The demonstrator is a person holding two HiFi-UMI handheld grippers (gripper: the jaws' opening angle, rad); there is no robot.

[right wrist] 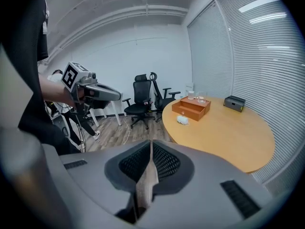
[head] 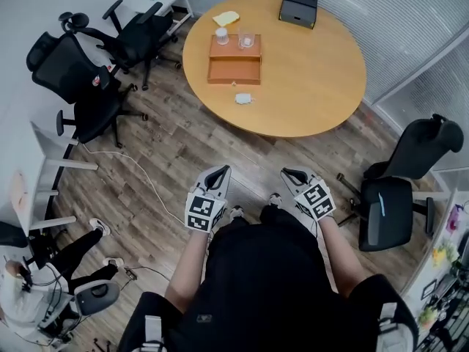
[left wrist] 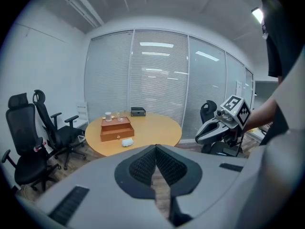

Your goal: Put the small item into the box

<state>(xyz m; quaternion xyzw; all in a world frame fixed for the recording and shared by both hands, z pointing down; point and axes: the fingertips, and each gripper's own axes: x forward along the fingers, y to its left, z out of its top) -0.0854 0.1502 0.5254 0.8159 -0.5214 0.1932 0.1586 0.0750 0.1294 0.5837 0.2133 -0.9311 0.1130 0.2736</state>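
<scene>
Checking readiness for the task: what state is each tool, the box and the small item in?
left tool: shut, empty.
right tool: shut, empty.
wooden box: on the table, drawer pulled out.
small white item: on the table before the box, not inside.

Small white item (head: 243, 98) on round table (head: 315, 79), too small to identify, two small vessels (head: 246, 40) atop wooden box (head: 234, 70), contents indiscernible, seated person (head: 69, 259) cut off at lower-left edge.
</scene>
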